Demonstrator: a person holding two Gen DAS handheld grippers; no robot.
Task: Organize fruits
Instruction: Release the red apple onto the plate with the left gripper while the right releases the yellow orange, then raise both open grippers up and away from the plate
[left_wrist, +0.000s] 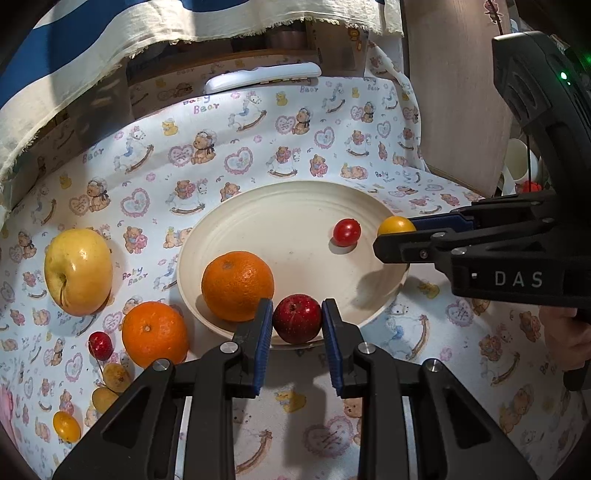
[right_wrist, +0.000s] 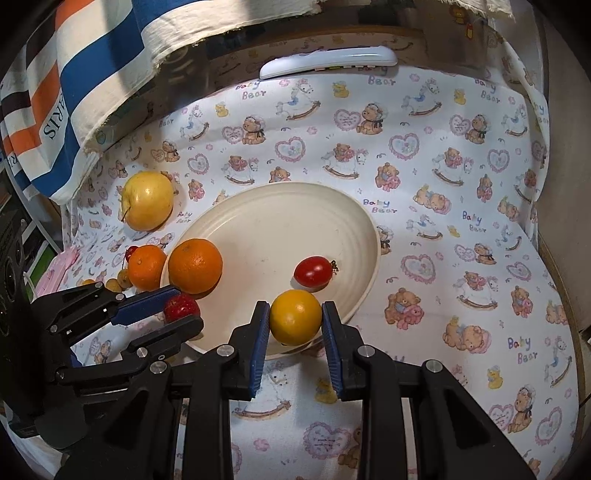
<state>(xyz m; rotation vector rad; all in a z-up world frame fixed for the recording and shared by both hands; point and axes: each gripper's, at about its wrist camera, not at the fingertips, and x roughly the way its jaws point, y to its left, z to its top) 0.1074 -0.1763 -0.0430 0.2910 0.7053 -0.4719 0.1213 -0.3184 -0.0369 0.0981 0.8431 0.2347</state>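
From the left wrist camera, I am seeing my left gripper (left_wrist: 297, 325) closing its blue pads on a small dark red fruit (left_wrist: 297, 318), perhaps a plum, right over the near rim of the cream plate (left_wrist: 280, 206). The jaws are standing only as wide as that fruit. An orange (left_wrist: 237, 285) is sitting in the plate just left of it, and one red cherry tomato (left_wrist: 346, 232) is lying farther right in the plate. At the plate's right rim my right gripper (left_wrist: 397, 236) is reaching in, clamping a yellow tomato (left_wrist: 395, 225). On the bear-print cloth (left_wrist: 229, 155) to the left I am counting one yellow apple (left_wrist: 78, 271), a second orange (left_wrist: 154, 334), one red cherry (left_wrist: 100, 345), two dull yellow small fruits (left_wrist: 116, 376) and one yellow cherry tomato (left_wrist: 66, 426). A white remote (left_wrist: 262, 75) is lying at the far edge.

From the right wrist camera, I am seeing the right gripper (right_wrist: 295, 325) pinching the yellow tomato (right_wrist: 295, 322) over the plate's (right_wrist: 266, 206) near rim, jaws just as wide as the fruit. The red cherry tomato (right_wrist: 313, 271) is lying just beyond it in the plate, the orange (right_wrist: 195, 270) at the plate's left. The left gripper (right_wrist: 181, 310) is gripping the red fruit (right_wrist: 180, 307) at the near left rim. Outside, the apple (right_wrist: 147, 199) and the second orange (right_wrist: 147, 266) are sitting to the left.
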